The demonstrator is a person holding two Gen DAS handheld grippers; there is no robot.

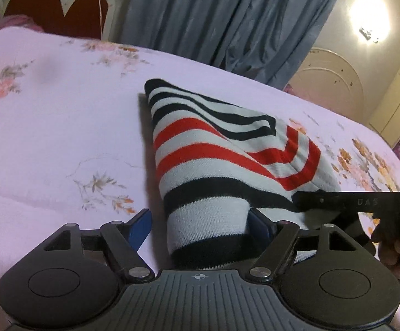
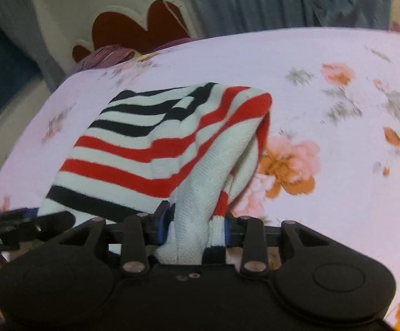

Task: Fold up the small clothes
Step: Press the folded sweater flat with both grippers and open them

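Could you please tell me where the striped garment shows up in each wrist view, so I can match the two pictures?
Left wrist: striped garment centre, running down between the tool's fingers.
Right wrist: striped garment centre-left.
Shared landmark: red scalloped headboard, top left.

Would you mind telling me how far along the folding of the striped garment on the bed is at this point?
Partly done: the striped garment already lies doubled over on the floral bedsheet, one layer lapping another. In hand: the right gripper is clamped on a bunched white edge, while the left gripper stands open with the hem between its fingers, the left pad clear of the cloth. Left: release the bunched end, flatten it and finish the fold.
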